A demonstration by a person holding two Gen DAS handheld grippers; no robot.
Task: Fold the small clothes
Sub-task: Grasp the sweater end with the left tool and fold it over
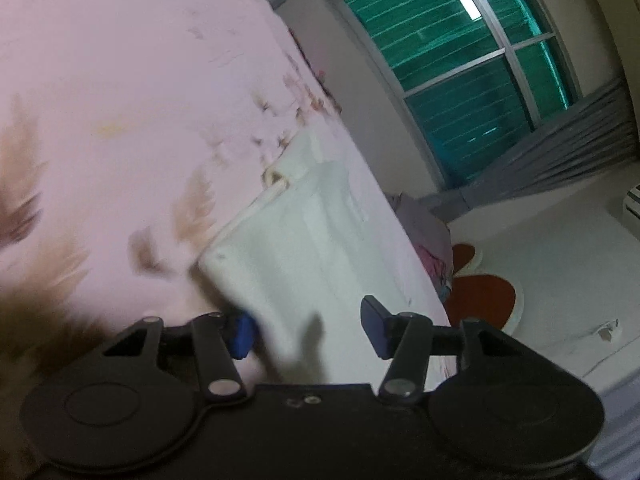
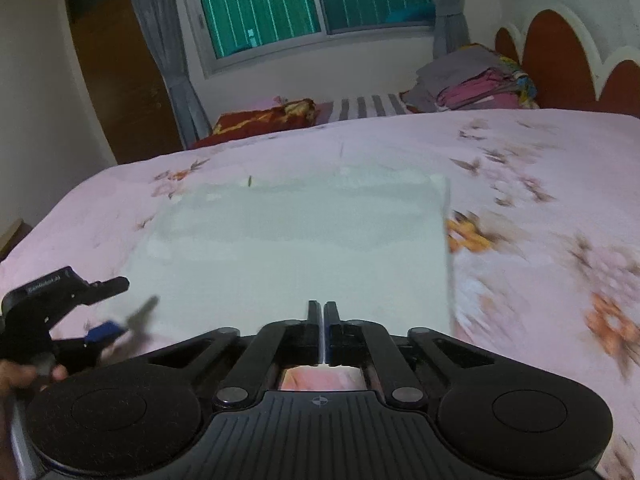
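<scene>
Right gripper (image 2: 323,312): jaws pressed together on the near hem of the white garment (image 2: 304,248); a thin sliver of cloth shows in the seam between the fingers. Left gripper (image 1: 308,330): jaws spread, blue pads (image 1: 241,334) standing on either side of the garment's near corner with a gap to the cloth, not pressing it. In the right wrist view the left gripper appears at the lower left, tilted, held by a hand (image 2: 16,376) at the frame edge, beside the garment's left edge.

The garment lies spread flat on the pink floral bedsheet (image 2: 540,184); both views are motion-blurred. Farther back on the bed: a red patterned pillow (image 2: 264,118) and a stack of folded clothes (image 2: 476,78) against the red scalloped headboard (image 2: 552,52). Behind, a window (image 2: 304,4) with grey curtains (image 2: 160,40).
</scene>
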